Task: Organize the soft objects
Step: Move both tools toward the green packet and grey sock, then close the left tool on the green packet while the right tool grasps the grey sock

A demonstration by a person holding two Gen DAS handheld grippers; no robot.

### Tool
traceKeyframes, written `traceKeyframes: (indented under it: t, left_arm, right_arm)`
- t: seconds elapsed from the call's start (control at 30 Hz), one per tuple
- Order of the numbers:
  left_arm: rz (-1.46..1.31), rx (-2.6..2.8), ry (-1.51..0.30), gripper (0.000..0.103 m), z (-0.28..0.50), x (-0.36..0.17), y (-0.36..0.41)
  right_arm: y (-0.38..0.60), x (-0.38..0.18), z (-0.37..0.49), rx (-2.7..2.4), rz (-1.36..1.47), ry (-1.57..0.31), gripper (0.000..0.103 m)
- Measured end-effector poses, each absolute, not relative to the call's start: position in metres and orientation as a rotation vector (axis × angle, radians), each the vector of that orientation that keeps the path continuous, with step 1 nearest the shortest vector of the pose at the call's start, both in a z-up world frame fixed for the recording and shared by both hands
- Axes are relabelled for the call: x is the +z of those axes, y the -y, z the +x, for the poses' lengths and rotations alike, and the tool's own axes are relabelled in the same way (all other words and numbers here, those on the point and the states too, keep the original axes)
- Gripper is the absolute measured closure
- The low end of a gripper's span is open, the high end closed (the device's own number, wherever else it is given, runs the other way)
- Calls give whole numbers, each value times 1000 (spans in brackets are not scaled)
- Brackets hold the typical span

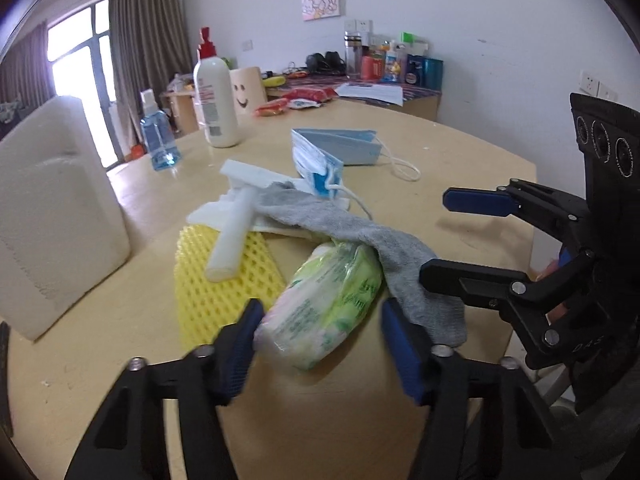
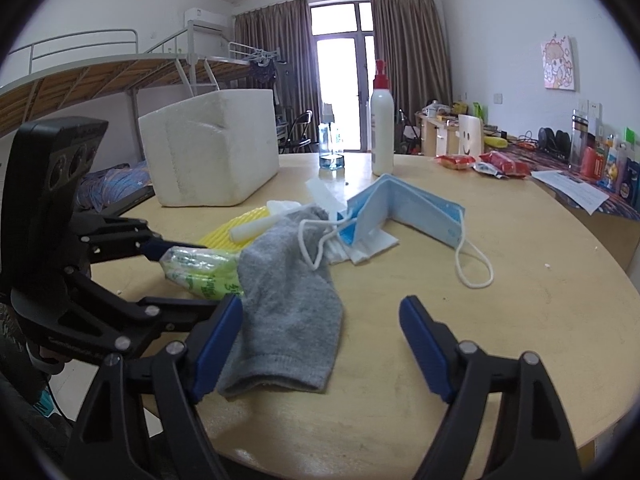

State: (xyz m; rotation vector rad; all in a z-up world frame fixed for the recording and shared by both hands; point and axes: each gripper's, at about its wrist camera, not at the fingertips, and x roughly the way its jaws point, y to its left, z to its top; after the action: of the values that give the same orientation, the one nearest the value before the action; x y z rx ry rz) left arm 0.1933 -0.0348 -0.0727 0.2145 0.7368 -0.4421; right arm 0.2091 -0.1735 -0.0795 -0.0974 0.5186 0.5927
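A green-and-white tissue pack (image 1: 324, 312) lies slantwise between the blue pads of my left gripper (image 1: 320, 344), which touch its two sides. From the right wrist view, that gripper (image 2: 180, 276) grips the pack (image 2: 200, 268) from the left. A grey sock (image 1: 360, 236) drapes over the pack's far end and runs toward my right gripper (image 2: 320, 344), which stands open just above the table with the sock's cuff (image 2: 280, 364) beside its left finger. Blue face masks (image 2: 412, 208) lie folded behind the sock. A yellow foam net (image 1: 224, 280) carries a white plastic tool (image 1: 236, 224).
A white foam box (image 2: 212, 152) stands at the table's left. A white lotion bottle (image 2: 382, 136) and a blue spray bottle (image 2: 331, 148) stand at the far side. Red snack packets (image 2: 500, 162) lie far right. The round wooden table (image 2: 520, 300) is bare to the right.
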Motion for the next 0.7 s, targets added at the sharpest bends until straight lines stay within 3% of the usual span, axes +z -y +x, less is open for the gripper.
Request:
traceKeyframes:
  t: [0.27,0.33,0.7]
  left_arm:
    - [220,-466,-730,64,191,-73,39]
    - [202,-479,-731,72,192,-73,36]
    - [150,-472,-635,72,174,-65,18]
  right_arm:
    - [172,-81,207,598,-106,-521,19]
    - [171,-80,207,600,-107,-517,19]
    - [159,-75,206,611,-123,-510,19]
